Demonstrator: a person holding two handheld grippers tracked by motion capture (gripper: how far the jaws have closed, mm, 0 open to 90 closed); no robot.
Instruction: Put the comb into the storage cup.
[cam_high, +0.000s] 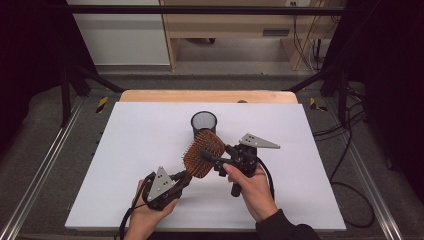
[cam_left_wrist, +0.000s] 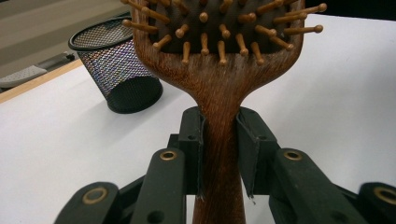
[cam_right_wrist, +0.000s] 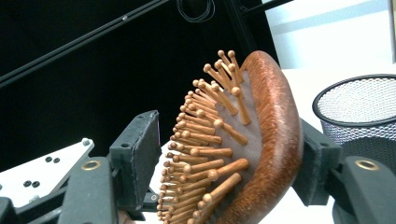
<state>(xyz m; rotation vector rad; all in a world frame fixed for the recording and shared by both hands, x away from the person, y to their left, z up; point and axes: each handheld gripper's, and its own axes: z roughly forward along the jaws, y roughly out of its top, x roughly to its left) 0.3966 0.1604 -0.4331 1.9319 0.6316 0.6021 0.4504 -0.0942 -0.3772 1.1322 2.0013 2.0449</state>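
The left tool (cam_high: 181, 178) clamps the hairbrush (cam_high: 203, 153) by its wooden handle, holding it off the worktop (cam_high: 125, 150) near the centre so the head is free. The right tool (cam_high: 216, 161) straddles that head half-wide, one pad at the back, none on the bristles. The mesh cup (cam_high: 204, 123) stands toward the far edge, likely the destination.

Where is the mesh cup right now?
In the high view the mesh cup stands upright at the table's middle, just behind the hairbrush head.
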